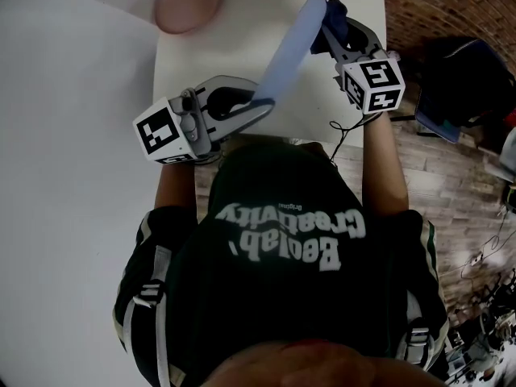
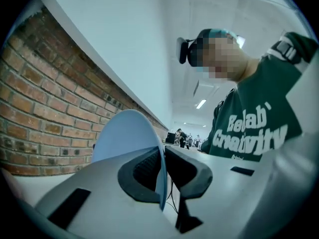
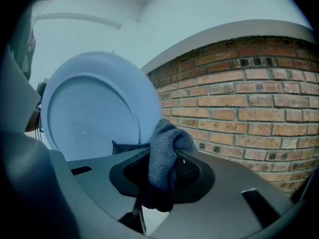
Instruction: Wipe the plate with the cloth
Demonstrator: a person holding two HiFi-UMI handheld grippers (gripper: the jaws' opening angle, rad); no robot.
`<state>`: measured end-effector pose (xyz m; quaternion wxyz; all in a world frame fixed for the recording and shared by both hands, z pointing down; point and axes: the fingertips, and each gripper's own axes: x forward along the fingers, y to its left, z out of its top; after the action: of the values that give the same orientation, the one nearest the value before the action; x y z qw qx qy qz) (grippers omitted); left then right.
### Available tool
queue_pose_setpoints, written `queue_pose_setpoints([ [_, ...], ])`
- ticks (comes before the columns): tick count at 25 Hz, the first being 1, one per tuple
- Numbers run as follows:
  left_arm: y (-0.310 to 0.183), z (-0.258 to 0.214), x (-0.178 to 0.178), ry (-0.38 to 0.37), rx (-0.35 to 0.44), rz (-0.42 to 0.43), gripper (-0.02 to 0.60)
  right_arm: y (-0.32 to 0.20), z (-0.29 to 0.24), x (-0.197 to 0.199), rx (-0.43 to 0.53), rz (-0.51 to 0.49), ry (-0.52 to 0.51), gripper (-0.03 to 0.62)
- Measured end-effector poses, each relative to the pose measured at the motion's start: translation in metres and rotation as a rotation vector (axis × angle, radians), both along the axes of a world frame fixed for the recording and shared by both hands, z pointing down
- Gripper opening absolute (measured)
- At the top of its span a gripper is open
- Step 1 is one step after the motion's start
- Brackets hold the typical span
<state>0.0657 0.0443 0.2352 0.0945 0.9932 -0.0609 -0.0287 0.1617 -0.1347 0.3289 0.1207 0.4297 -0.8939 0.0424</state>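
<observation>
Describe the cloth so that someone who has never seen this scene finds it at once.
Above the white table, the left gripper holds a pale blue plate up on edge. At the plate's far end, the right gripper is shut on the cloth: a dark grey-blue bunch of fuzzy fabric, the only soft, dark thing beside the smooth plate.

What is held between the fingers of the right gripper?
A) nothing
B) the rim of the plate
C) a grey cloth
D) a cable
C: the right gripper view shows the grey cloth bunched between the fingers of the right gripper; the left gripper holds the plate.
</observation>
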Motion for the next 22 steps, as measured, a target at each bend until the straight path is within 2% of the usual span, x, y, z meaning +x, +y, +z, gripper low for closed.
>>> queue_pose_setpoints([
  [4,-0.006,-0.018,0.000,0.046,0.026,-0.003,0.023,0.008,0.014,-0.010,-0.029,-0.024,0.010,0.089],
  [12,-0.033,-0.038,0.009,0.092,0.072,-0.039,0.019,0.028,0.035,-0.041,-0.081,-0.113,0.014,0.089],
  [22,-0.057,-0.045,0.002,0.129,0.073,-0.155,0.018,0.063,0.026,-0.076,-0.076,-0.215,0.009,0.089],
])
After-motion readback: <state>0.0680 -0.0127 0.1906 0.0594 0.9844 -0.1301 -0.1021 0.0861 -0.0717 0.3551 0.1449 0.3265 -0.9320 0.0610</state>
